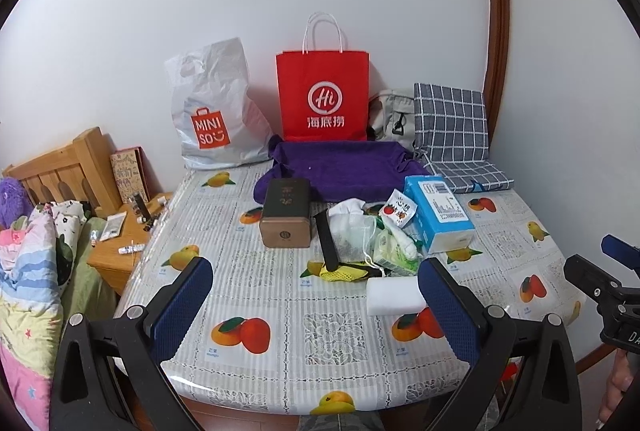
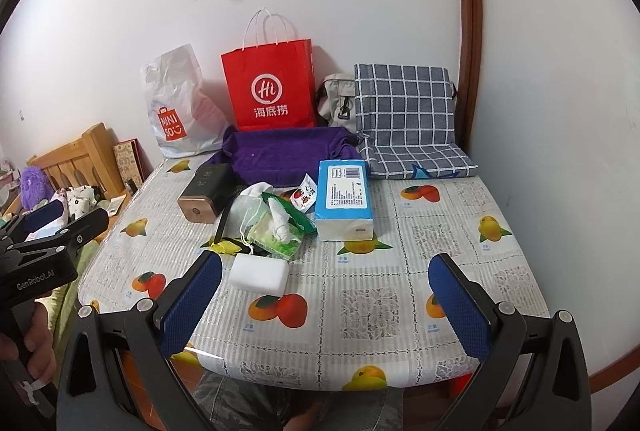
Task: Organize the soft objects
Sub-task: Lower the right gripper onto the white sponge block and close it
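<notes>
Fingers: I'm holding both the left gripper (image 1: 316, 305) and right gripper (image 2: 324, 301) released, empty above the bench (image 2: 400, 271).
Sponge (image 2: 260, 274): I'm judging it light, squashy; pinching its short sides.

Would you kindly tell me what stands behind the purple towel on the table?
Behind the purple towel a red paper bag stands against the wall, flanked by a white Miniso bag and a beige bag. The towel hides their bases; their contents are unseen.

Glossy plastic tablecloth (image 2: 360, 251), matt red paper bag (image 2: 272, 87), fuzzy purple towel (image 2: 276, 151), wood headboard (image 2: 76, 159), checked cloth cushion (image 2: 404, 103).
</notes>
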The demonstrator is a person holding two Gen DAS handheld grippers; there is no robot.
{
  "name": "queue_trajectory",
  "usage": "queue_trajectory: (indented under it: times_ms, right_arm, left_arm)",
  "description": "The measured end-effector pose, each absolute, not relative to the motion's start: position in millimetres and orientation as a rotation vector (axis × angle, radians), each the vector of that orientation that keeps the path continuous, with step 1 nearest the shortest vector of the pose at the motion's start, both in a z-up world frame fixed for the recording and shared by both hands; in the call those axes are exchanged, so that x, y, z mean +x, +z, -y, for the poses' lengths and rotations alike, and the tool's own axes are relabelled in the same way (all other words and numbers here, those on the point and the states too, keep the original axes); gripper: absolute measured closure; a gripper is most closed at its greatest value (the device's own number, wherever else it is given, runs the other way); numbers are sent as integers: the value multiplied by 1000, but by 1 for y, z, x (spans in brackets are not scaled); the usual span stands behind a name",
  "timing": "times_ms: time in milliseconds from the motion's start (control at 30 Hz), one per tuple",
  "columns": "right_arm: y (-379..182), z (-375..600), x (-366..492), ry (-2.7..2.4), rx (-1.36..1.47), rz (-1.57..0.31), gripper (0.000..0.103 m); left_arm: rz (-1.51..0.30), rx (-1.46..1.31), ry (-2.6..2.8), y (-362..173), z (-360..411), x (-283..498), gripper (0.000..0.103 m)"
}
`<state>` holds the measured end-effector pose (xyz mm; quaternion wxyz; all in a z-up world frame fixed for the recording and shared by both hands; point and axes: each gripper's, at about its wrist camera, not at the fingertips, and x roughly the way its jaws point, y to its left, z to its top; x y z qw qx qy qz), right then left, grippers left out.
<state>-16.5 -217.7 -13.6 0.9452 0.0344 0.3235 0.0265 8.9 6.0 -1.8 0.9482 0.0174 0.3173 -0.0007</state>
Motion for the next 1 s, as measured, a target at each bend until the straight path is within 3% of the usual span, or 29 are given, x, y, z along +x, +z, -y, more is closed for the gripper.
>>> queue_trajectory:
  times_ms: [1000]
  right_arm:
    - [-168, 128, 111, 167, 115, -979, 1]
  left_arm:
    - [-922, -98, 32, -144, -90, 105, 0]
